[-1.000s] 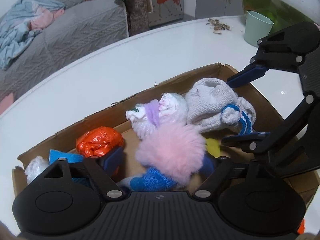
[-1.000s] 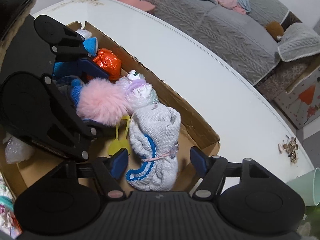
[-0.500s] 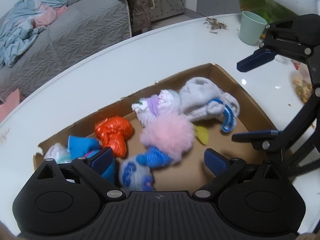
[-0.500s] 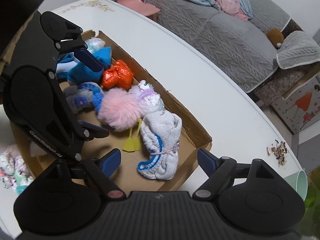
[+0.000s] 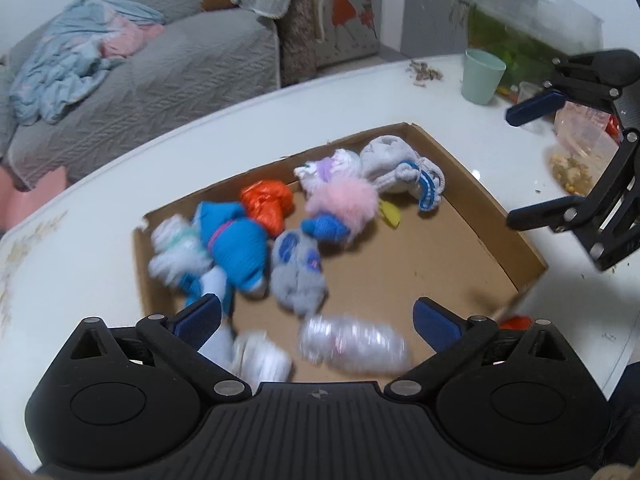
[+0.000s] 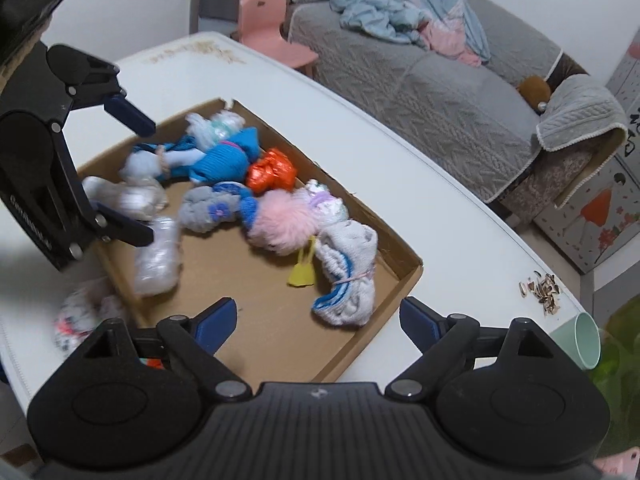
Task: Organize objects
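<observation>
A shallow cardboard box (image 5: pixel 500 216) (image 6: pixel 400 248) lies on the white table and holds several rolled socks and soft items: a grey-white sock bundle (image 5: pixel 400 168) (image 6: pixel 352 276), a pink pompom (image 5: pixel 344 204) (image 6: pixel 280 220), an orange wrapped item (image 5: pixel 268 204) (image 6: pixel 270 172), a blue sock roll (image 5: pixel 236 240) (image 6: pixel 224 160) and a clear-wrapped bundle (image 5: pixel 352 344) (image 6: pixel 158 256). My left gripper (image 5: pixel 316 316) (image 6: pixel 128 172) is open and empty above the box's near edge. My right gripper (image 6: pixel 316 316) (image 5: pixel 532 164) is open and empty above the box's right end.
A mint cup (image 5: pixel 480 76) (image 6: pixel 580 344) and a glass fish tank (image 5: pixel 528 32) stand at the table's far right. Seed shells (image 6: pixel 540 288) lie near the cup. A wrapped bundle (image 6: pixel 80 312) lies on the table outside the box. A grey sofa (image 6: pixel 440 92) stands beyond.
Both grippers have pulled back and up from the box, empty. The right gripper left the grey-white sock bundle in the box; more of the box contents now show.
</observation>
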Demonstrator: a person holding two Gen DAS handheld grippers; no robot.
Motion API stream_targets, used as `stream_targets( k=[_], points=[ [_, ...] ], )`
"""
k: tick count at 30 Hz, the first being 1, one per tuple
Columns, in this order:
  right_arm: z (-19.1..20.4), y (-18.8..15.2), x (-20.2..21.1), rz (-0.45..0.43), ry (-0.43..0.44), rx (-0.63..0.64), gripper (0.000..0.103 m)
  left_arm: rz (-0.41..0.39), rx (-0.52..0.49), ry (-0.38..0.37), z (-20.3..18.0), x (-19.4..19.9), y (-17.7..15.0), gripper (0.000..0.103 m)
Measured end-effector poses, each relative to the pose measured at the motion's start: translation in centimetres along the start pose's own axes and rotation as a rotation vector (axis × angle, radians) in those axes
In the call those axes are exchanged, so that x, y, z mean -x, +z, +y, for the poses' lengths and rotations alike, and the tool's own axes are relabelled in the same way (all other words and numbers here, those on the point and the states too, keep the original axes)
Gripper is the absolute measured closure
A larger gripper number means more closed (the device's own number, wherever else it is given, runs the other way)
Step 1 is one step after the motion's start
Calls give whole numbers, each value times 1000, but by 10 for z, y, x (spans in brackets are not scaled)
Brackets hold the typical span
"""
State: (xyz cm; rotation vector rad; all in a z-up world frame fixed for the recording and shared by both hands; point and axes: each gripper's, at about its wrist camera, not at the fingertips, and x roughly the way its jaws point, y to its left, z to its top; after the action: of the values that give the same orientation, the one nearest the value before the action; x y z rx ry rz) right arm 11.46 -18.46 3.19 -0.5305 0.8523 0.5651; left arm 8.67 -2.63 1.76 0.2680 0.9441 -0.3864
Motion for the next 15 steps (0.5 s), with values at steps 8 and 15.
stream_targets(
  k=[8, 15],
  points=[
    [20, -41, 23, -45, 39, -41, 13, -40, 49, -17, -1, 32, -76, 1],
    [37, -79, 28, -101, 64, -126, 13, -75, 132, -10, -13, 36, -131, 1]
  ],
)
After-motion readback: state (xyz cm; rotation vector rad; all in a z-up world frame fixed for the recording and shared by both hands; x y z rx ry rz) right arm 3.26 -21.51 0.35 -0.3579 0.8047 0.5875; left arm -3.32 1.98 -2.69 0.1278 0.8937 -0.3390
